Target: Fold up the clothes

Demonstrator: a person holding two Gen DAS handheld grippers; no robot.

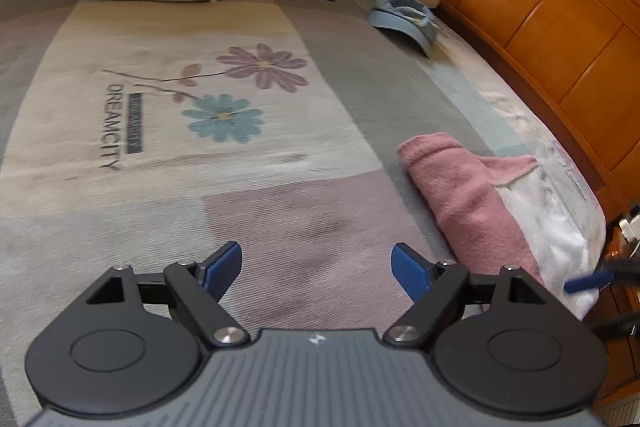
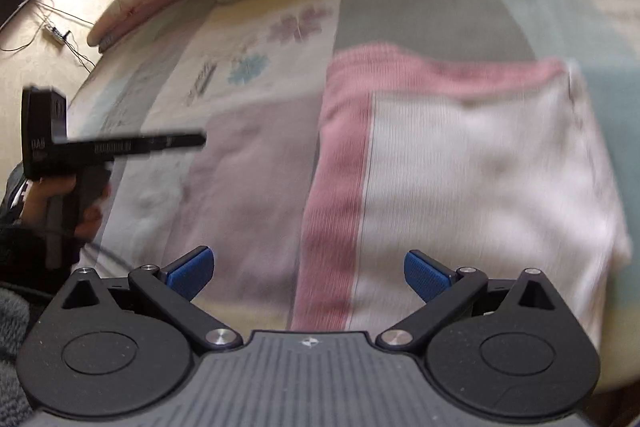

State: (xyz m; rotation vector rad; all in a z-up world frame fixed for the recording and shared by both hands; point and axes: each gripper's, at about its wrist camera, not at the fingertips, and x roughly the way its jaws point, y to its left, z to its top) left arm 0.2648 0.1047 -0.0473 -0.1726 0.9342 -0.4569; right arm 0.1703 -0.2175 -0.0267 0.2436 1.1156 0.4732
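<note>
The left claw [image 1: 316,269] is hanging open and empty over the bedspread [image 1: 248,211], with the pink-and-white garment [image 2: 472,179] lying folded off to its right near the bed's edge. The right claw [image 2: 310,273] is hovering just above that garment, wide open, gripping nothing. Judging by the tidy rectangle, the fold is looking nearly complete; any further fold is calling for pinching both near corners evenly, since the soft ribbed knit is likely sagging and creasing. A blue cap [image 1: 404,19] is resting beyond

Left gripper [image 1: 316,269] and right gripper [image 2: 309,273] both angled downward, jaws spread wide (nothing between); hand [image 2: 60,195] gripping left handle.
</note>
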